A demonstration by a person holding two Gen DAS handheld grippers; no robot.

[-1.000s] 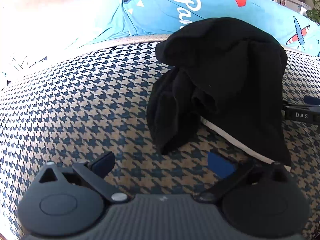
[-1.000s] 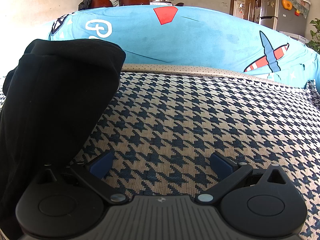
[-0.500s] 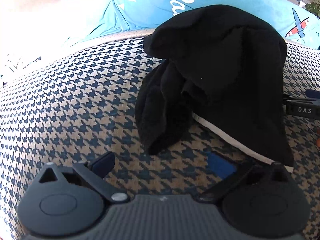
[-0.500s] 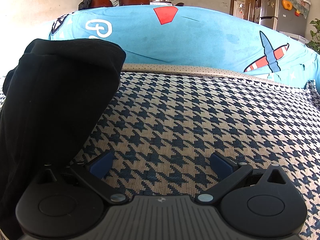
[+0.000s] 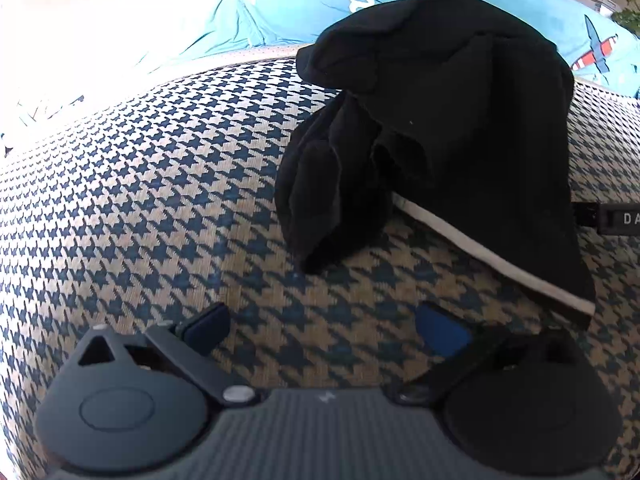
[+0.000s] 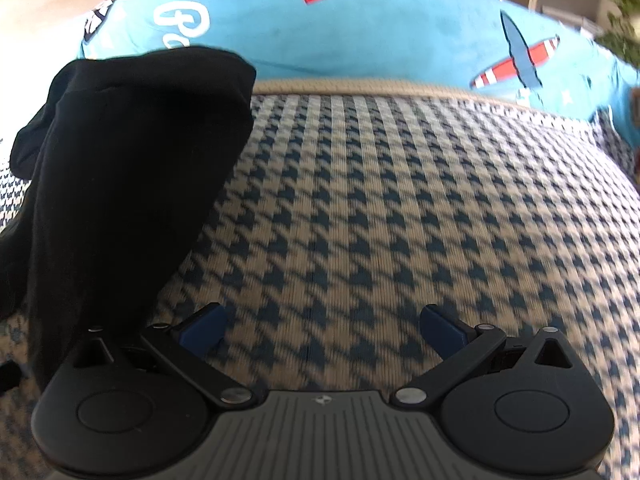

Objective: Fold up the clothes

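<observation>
- Left wrist view: the left gripper (image 5: pixel 322 328) hangs low over a houndstooth-patterned woven surface in dark blue and beige (image 5: pixel 140 200), with its jaws wide apart and nothing between the blue fingertips (image 5: pixel 208 326).
- Ahead of it and a little to the right sits a crumpled black fabric garment (image 5: pixel 440 120), heaped up in a mound on the houndstooth surface.
- A bunched fold of the garment droops down on the mound's left side and touches the surface, while a white trim strip (image 5: pixel 492 264) runs along the lower edge on the right, close to the gripper's right finger.
- At the far right edge of this view, a dark bar with pale letters (image 5: pixel 616 218) sticks out from behind the garment; what it belongs to cannot be told.
- Behind the mound lies a bright blue plush cushion with white lettering and a red shape (image 5: pixel 320 4), stretching across the back of the surface.
- Right wrist view: the right gripper (image 6: pixel 322 326) is also low over the same patterned surface (image 6: pixel 400 220), jaws spread wide and empty.
- The black garment (image 6: pixel 128 160) rises on the left of this view, its lower part hanging down against the gripper's left side, just behind the left fingertip (image 6: pixel 204 326).
- The blue cushion (image 6: pixel 380 32) fills the background, showing a striped aeroplane print towards the right.
- This view is slightly blurred.
</observation>
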